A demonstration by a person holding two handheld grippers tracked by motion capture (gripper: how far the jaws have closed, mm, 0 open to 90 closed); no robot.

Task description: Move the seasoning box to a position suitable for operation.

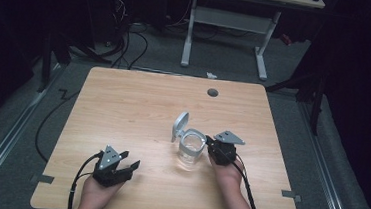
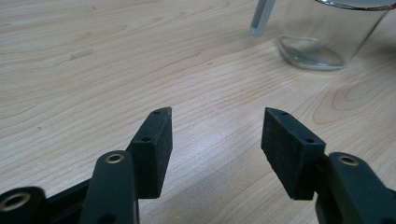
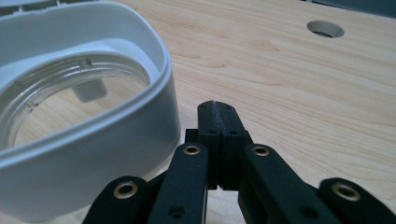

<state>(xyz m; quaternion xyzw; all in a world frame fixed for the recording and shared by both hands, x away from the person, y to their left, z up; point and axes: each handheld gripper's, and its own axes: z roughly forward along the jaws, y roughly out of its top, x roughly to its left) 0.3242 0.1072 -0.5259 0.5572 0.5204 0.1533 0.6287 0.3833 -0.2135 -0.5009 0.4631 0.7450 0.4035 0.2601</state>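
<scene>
There are two grippers on one wooden table, and a person's two hands hold them from the near edge.

Nearest, at about 7 o'clock on the table, sits the left gripper. The left hand holds it from behind, and a black cable trails back from it. In the left gripper view, the left gripper has its two black jaws spread wide apart, with bare wood between them and nothing held.

A little farther in, at about 4 o'clock from the table's middle, is the right gripper, held by the right hand. It has a grey three-cornered plate on top. In the right gripper view, the right gripper has its two jaws pressed flat together, with nothing between them. Its tip is just beside the jar's white rim; I cannot tell if it touches.

There is one clear glass jar, standing upright just at 9 o'clock of the right gripper. It has one white rim around its mouth and one grey lid flipped up and open on the far-left side. The jar looks empty inside.

Farther away, at about 1 o'clock, there is one round hole in the table top.

Past the table, on the grey floor, stand white desk legs and some dark cables.
</scene>
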